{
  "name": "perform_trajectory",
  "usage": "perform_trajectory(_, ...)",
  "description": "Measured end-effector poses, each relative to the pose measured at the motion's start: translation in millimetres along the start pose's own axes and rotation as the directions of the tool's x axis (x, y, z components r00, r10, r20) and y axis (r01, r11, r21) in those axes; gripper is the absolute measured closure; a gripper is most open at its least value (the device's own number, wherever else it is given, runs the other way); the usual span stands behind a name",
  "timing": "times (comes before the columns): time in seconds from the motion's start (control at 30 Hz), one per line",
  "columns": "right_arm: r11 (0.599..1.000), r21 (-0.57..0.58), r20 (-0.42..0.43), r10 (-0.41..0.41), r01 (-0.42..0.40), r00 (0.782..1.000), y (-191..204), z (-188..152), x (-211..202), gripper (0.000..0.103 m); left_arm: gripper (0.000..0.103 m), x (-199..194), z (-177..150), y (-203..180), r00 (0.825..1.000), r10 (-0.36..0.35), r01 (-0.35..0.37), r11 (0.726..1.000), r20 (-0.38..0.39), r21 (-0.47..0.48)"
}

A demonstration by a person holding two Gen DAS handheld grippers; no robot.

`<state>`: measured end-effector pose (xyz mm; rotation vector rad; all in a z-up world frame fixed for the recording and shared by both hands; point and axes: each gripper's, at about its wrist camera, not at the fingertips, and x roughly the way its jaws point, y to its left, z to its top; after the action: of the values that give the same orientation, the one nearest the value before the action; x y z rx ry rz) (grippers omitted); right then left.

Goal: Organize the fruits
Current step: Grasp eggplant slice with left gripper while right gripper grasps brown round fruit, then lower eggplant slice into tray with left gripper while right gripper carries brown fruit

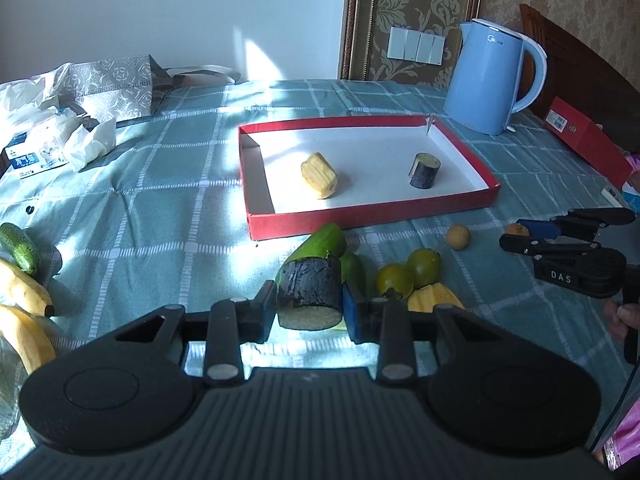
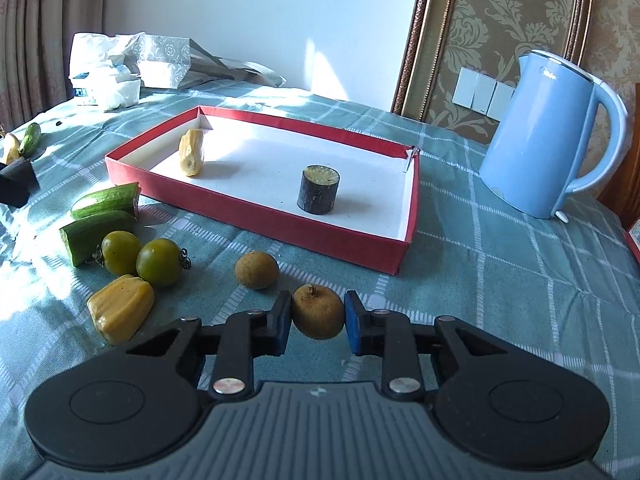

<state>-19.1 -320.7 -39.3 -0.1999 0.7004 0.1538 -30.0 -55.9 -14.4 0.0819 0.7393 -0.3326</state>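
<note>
My left gripper (image 1: 310,304) is shut on a dark-skinned cut fruit chunk (image 1: 310,294) and holds it in front of the red tray (image 1: 372,210). The tray holds a yellow jackfruit piece (image 1: 319,175) and another dark chunk (image 1: 425,170). My right gripper (image 2: 317,318) has a brown longan (image 2: 318,312) between its fingers; the left pad touches it, and a small gap shows at the right pad. A second longan (image 2: 256,270), two green tomatoes (image 2: 140,258), two cucumber pieces (image 2: 102,216) and a yellow jackfruit piece (image 2: 120,306) lie on the cloth.
A blue kettle (image 2: 548,136) stands right of the tray. Tissue packs and a bag (image 1: 80,112) lie at the far left. Bananas (image 1: 24,304) and a small cucumber (image 1: 18,248) lie at the left edge. A red box (image 1: 584,136) sits at the far right.
</note>
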Motion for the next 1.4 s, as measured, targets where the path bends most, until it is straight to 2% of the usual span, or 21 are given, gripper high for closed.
perform_trajectory(0.13, 1.0, 0.023, -0.002, -0.019, 0.019, 1.0, -5, -7, -16, 0.076, 0.072, 23, 31, -19, 0.999, -0.02, 0.018, 0.998, 0.035, 0.062)
perform_trajectory(0.33, 0.997, 0.058, 0.001, -0.053, 0.053, 0.999, -14, -17, -39, 0.076, 0.072, 83, 82, -36, 0.998, -0.018, 0.013, 0.997, 0.055, 0.076)
perform_trajectory(0.57, 0.989, 0.119, -0.014, -0.09, 0.091, 0.996, -31, -23, -50, 0.076, 0.072, 161, 120, -42, 0.999, 0.037, -0.037, 0.998, -0.005, 0.055)
perform_trajectory(0.77, 0.983, 0.144, -0.037, -0.11, 0.114, 0.993, -45, -26, -48, 0.076, 0.072, 200, 127, -49, 0.996, 0.056, -0.051, 0.995, -0.062, 0.082)
perform_trajectory(0.9, 0.983, 0.145, -0.044, -0.108, 0.114, 0.993, -48, -25, -45, 0.076, 0.072, 211, 122, -47, 0.994, 0.066, -0.059, 0.995, -0.091, 0.078)
perform_trajectory(1.13, 0.988, 0.127, -0.048, -0.085, 0.091, 0.995, -46, -21, -36, 0.076, 0.069, 205, 120, -45, 0.994, 0.088, -0.083, 0.994, -0.063, 0.069)
perform_trajectory(1.4, 0.996, 0.073, 0.034, -0.06, 0.058, 0.998, -38, 16, -27, 0.076, 0.047, 171, 116, -32, 0.996, 0.093, -0.093, 0.995, -0.016, 0.042)
